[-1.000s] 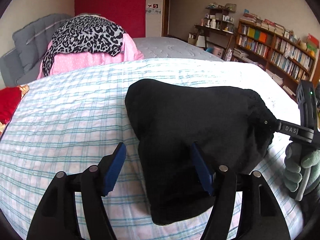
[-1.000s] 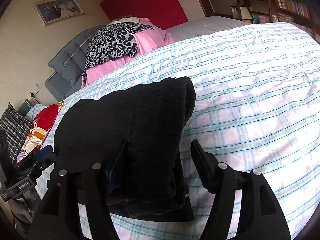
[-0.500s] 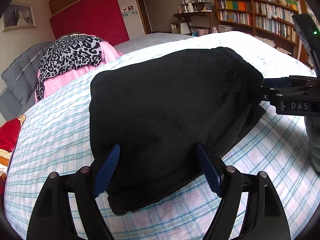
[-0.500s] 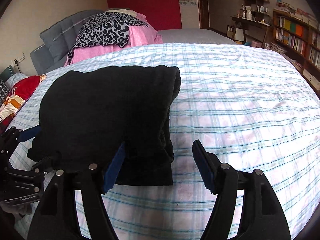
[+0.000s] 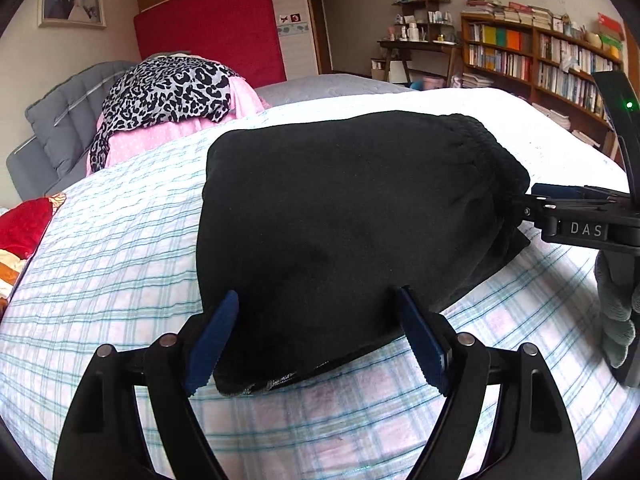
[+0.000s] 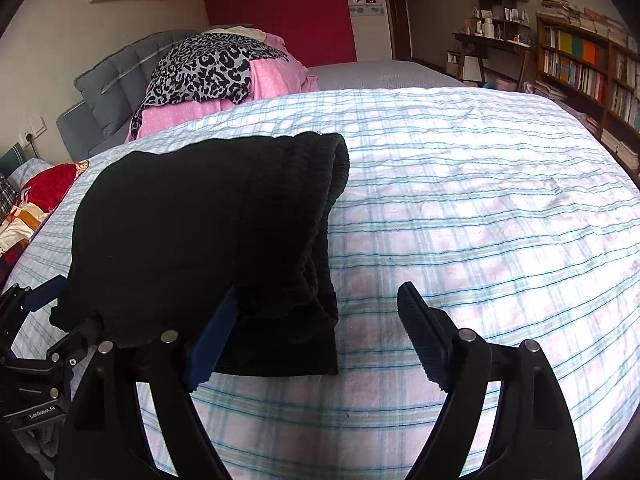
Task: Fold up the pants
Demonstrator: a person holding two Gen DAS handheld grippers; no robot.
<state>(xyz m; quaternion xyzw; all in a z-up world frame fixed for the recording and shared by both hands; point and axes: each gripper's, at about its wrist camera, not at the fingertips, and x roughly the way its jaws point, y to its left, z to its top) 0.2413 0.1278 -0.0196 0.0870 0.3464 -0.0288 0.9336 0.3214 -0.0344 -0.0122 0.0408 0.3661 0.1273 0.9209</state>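
Lying folded on the plaid bedsheet (image 6: 480,208), the black pants (image 5: 340,220) sit between the spread left tool (image 5: 316,340) and beside the spread right tool (image 6: 316,336), looking soft, limp and light, best pinched at the thick ribbed waistband (image 6: 320,216).

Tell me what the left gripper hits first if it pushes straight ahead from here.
The folded black pants: the left gripper is open with the bundle's near edge already between its fingers, so contact looks nearly immediate.
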